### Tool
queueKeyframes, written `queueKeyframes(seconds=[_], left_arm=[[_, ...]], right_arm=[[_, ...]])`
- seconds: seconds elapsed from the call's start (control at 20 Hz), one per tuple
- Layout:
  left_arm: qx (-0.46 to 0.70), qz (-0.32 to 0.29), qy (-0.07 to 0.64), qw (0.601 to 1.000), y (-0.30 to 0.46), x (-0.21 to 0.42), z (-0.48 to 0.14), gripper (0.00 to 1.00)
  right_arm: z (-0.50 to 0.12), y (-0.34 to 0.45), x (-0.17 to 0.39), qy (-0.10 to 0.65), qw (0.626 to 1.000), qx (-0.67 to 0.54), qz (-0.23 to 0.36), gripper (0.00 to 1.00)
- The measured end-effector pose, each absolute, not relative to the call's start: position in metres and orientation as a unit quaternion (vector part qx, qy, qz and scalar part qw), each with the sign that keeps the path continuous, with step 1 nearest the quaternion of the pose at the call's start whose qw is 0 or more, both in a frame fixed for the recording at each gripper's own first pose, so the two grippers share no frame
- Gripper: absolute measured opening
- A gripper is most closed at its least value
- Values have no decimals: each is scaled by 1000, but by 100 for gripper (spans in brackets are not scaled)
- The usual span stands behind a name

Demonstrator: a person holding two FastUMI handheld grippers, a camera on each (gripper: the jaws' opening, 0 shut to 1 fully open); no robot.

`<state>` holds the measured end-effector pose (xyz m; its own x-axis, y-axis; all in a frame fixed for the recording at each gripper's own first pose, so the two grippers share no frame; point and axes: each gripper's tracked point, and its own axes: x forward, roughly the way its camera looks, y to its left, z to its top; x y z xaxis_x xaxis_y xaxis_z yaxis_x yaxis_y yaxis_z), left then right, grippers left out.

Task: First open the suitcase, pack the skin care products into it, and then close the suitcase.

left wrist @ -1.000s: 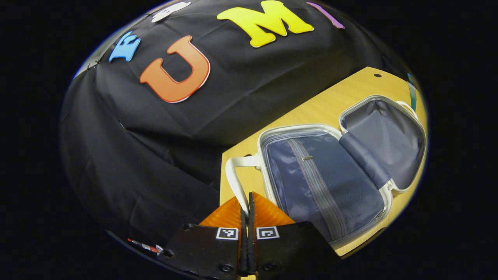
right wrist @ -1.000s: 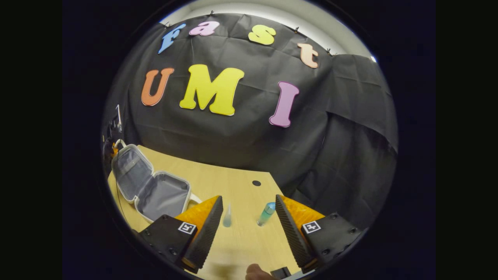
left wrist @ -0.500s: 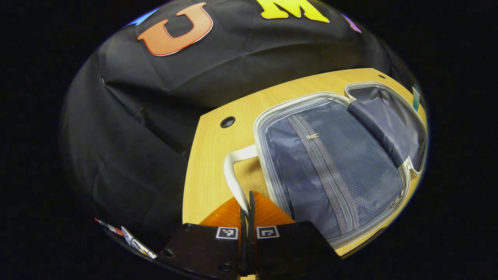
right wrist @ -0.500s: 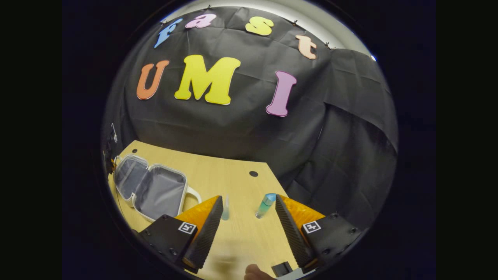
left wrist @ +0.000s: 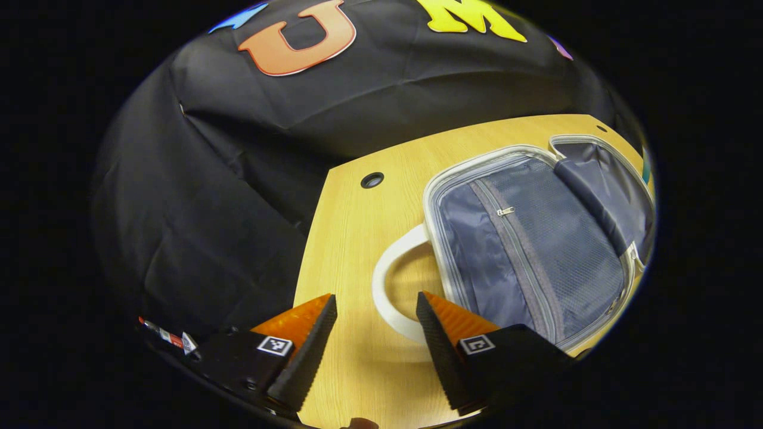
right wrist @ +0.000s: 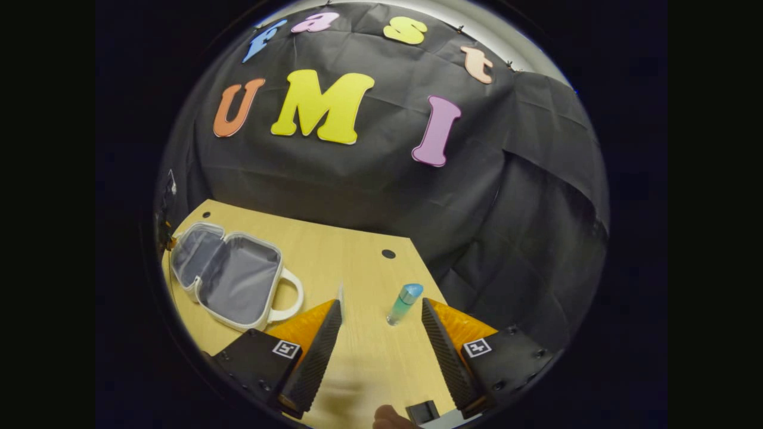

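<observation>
Right gripper view shows bottle (right wrist: 404, 302) beside suitcase (right wrist: 229, 275).

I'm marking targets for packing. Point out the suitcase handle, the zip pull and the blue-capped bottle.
white loop suitcase handle (left wrist: 381, 298), left gripper view, outer curve.
small metal zip pull (left wrist: 506, 211), left gripper view, the tab.
clear teal bottle with blue cap (right wrist: 404, 303), right gripper view, its body.

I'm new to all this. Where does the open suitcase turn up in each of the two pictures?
Left gripper view: the suitcase lies open at right, close by, its white handle reaching between the left gripper fingers.
Right gripper view: the suitcase lies small at lower left on the table.
Shared landmark: the white handle.
</observation>
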<state>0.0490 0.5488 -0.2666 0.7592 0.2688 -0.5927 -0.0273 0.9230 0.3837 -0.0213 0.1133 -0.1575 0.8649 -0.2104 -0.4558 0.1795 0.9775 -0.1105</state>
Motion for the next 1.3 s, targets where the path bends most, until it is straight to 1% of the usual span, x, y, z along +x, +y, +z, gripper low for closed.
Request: queueKeyframes(seconds=[0.05,0.15,0.3,0.5,0.8,1.05,1.1,1.15,1.2,1.3], left_arm=[[178,81,333,922,541,48,-258,93],[176,71,319,929,510,44,-238,99],[177,28,289,940,439,50,-211,99],[150,-75,272,947,309,52,-202,99],[114,-192,250,942,116,47,-190,99],[124,-271,254,920,-19,30,-202,100],[126,-282,257,916,-40,26,-207,99],[127,-291,261,912,-50,27,-220,99],[126,-301,268,907,-79,28,-240,99],[124,-308,276,902,-100,29,-254,99]], right_arm=[[-161,107,-25,241,965,-29,-101,80],[-164,94,-25,240,966,-22,-97,81],[-168,73,-20,234,968,-31,-88,80],[-178,38,-18,238,968,-23,-80,81],[-200,-15,-23,255,964,-22,-75,80],[-216,-54,-30,272,959,-23,-75,80],[-220,-59,-32,277,958,-22,-72,80],[-226,-63,-36,283,956,-23,-69,80],[-230,-68,-38,288,955,-28,-68,80],[-238,-75,-38,299,952,-34,-62,80]])
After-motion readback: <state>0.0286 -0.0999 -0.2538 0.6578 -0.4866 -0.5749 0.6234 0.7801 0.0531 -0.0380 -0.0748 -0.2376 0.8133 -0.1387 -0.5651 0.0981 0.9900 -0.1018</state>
